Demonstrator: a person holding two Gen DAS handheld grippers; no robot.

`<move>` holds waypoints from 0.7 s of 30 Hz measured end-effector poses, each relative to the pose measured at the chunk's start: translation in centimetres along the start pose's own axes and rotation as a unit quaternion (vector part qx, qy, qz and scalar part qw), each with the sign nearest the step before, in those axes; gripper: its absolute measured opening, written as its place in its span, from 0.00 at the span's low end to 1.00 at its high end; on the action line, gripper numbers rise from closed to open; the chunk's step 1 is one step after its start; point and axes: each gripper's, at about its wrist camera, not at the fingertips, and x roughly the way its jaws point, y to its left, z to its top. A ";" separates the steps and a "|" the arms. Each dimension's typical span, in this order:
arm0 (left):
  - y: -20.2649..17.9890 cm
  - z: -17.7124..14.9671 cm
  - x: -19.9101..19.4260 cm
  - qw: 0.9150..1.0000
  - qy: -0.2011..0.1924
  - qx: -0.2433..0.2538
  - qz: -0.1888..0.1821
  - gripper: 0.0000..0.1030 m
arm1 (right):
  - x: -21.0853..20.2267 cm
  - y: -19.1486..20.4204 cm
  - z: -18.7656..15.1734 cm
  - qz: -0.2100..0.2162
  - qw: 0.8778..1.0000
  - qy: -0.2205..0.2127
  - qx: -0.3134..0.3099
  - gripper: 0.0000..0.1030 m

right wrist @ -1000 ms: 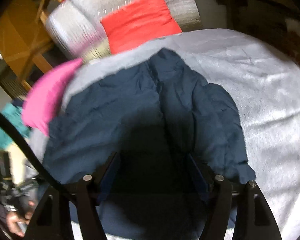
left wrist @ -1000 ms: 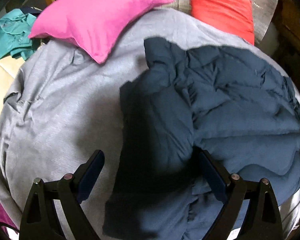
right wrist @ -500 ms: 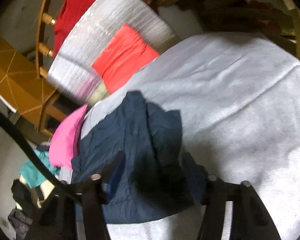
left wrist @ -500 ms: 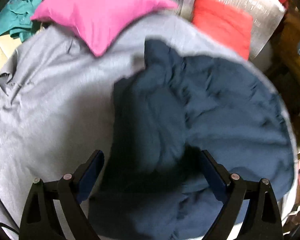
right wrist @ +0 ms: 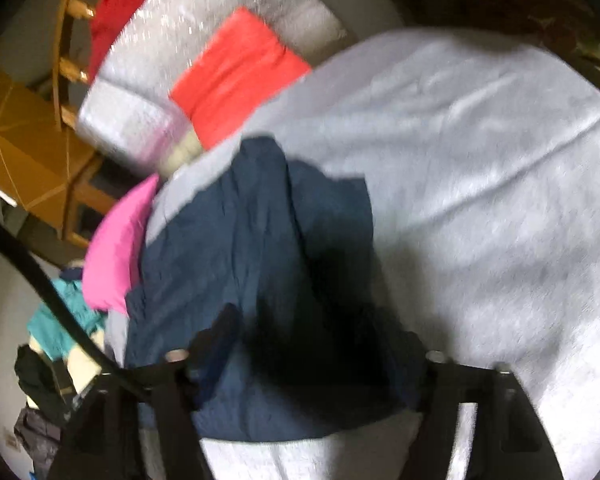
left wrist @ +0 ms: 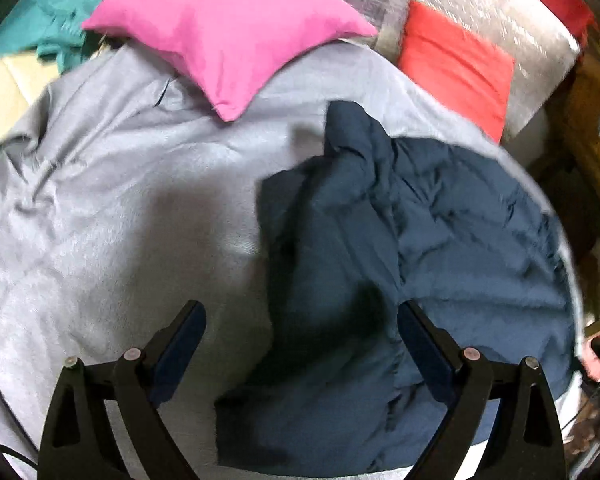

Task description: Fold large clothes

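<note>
My left claw (left wrist: 302,340): jaws spread wide, nothing pinched, low in frame over the navy garment (left wrist: 400,280). My right claw (right wrist: 320,344): jaws just widened, garment (right wrist: 260,280) loose between them. Garment lies crumpled mid-frame on the grey sheet (left wrist: 120,220), pink pillow (left wrist: 228,32) above.

A bed covered with a grey sheet (left wrist: 112,216) is seen, its cloth rumpled and creased toward the left edge in the left wrist view and smoother across the wide bare stretch in the right wrist view. A crumpled navy garment (left wrist: 440,240) is spread directly on the sheet, bunched into folds, one end reaching toward the head of the bed. A pink pillow (left wrist: 228,28) is laid on the sheet's far edge, one corner pointing down onto the grey cloth. A red cushion (left wrist: 456,68) is propped at the head end, just beyond the sheet's edge.
</note>
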 end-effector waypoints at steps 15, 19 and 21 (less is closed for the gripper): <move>-0.1 -0.5 6.1 0.976 0.107 -0.069 -0.174 0.94 | 8.4 -1.1 2.1 0.090 0.991 0.073 0.062 0.95; -0.3 -0.2 6.4 0.975 0.098 -0.086 -0.180 0.93 | 9.4 1.0 1.8 0.090 0.992 0.078 0.040 0.88; -0.3 0.1 6.3 0.975 0.095 -0.094 -0.176 0.89 | 9.6 2.3 1.3 0.056 0.995 0.079 0.014 0.67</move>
